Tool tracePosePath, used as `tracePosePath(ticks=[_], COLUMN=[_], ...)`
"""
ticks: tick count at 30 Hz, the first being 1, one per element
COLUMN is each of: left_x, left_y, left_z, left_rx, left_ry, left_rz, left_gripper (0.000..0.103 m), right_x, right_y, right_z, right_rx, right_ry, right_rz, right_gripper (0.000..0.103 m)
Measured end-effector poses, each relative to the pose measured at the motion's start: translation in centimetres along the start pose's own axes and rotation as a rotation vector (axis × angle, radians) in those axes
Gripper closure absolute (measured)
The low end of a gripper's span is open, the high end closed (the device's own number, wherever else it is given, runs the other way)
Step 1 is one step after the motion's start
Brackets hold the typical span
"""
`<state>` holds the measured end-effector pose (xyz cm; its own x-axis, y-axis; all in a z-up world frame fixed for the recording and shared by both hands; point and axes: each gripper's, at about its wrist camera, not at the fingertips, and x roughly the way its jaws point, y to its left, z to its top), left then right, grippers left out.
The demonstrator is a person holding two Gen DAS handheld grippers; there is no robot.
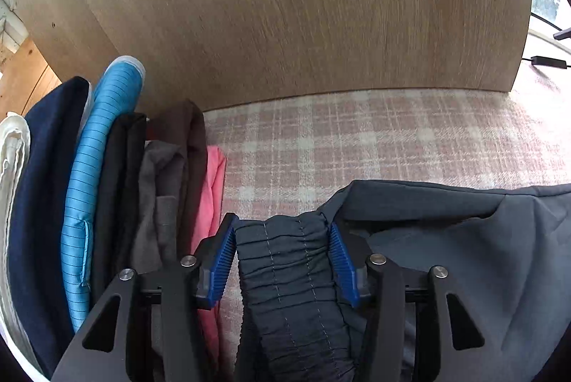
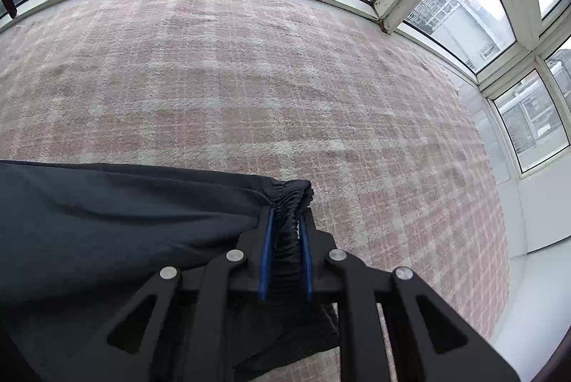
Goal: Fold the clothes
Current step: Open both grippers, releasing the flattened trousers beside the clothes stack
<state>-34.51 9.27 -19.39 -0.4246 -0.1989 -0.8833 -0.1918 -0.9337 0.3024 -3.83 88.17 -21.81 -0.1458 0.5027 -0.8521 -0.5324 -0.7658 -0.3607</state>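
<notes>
The dark trousers [image 1: 464, 257] hang low over the plaid blanket [image 2: 249, 79], stretched between both grippers. The left gripper [image 1: 282, 232] pinches the waistband, jaws fairly wide; the right gripper [image 2: 287, 221] clamps it narrowly. The left's looser grip risks slipping; swinging left could topple the folded stack [image 1: 107, 186].

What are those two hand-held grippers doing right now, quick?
Left hand-held gripper: closed on the elastic waistband of the dark grey trousers.
Right hand-held gripper: closed on the gathered waistband of the same trousers.
</notes>
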Motion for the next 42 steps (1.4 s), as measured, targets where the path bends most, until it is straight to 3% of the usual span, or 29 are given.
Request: tracePosePath(ticks=[7, 10, 13, 16, 18, 22, 25, 30, 31, 33, 34, 35, 38, 42], left_x=[-7.0, -10.4, -12.4, -14.4, -13.4, -11.2, -9.0, -6.4, -6.2, -5.9, -6.0, -6.2, -7.0, -8.0], left_y=[3.1, 5.4, 7.5, 9.6, 10.0, 8.7, 8.2, 8.4, 8.3, 7.7, 7.4, 7.0, 6.5, 7.5], left_z=[-2.1, -3.6, -6.1, -8.7, -12.1, -18.8, -21.3, -21.6, -21.5, -21.6, -21.8, -22.1, -22.9, -23.3], left_rx=[0.049, 0.097, 0.144, 0.193, 0.246, 0.363, 0.402, 0.389, 0.393, 0.415, 0.426, 0.450, 0.511, 0.507], left_ry=[-0.073, -0.138, -0.161, -0.181, -0.143, -0.114, -0.097, -0.091, -0.092, -0.091, -0.088, -0.089, -0.094, -0.056], left_rz=[0.012, 0.050, 0.023, -0.012, -0.083, -0.108, -0.136, -0.198, -0.213, -0.263, -0.292, -0.280, -0.190, -0.174], left_gripper=[0.049, 0.049, 0.049, 0.044, 0.042, 0.042, 0.041, 0.042, 0.046, 0.069, 0.090, 0.103, 0.103, 0.099], right_x=[-5.8, -10.0, -15.1, -21.2, -25.1, -29.8, -31.6, -32.0, -31.9, -31.3, -30.9, -30.5, -29.6, -28.1], right_y=[-3.0, -5.4, -6.6, -5.4, -3.3, 1.5, 5.9, 11.7, 12.5, 13.8, 14.4, 15.1, 17.5, 21.5], right_z=[-1.0, -2.1, -4.7, -9.5, -14.2, -23.8, -31.0, -41.0, -42.7, -45.7, -47.2, -48.3, -50.8, -52.8], right_rx=[0.068, 0.142, 0.216, 0.238, 0.242, 0.267, 0.286, 0.339, 0.358, 0.401, 0.422, 0.426, 0.394, 0.290], right_ry=[-0.071, -0.135, -0.182, -0.244, -0.280, -0.282, -0.231, -0.104, -0.084, -0.045, -0.025, -0.016, -0.007, -0.029], right_rz=[0.026, 0.057, 0.109, 0.185, 0.240, 0.310, 0.336, 0.411, 0.427, 0.459, 0.475, 0.478, 0.496, 0.534], right_gripper=[0.080, 0.080, 0.080, 0.080, 0.072, 0.066, 0.066, 0.066, 0.066, 0.066, 0.066, 0.066, 0.066, 0.066])
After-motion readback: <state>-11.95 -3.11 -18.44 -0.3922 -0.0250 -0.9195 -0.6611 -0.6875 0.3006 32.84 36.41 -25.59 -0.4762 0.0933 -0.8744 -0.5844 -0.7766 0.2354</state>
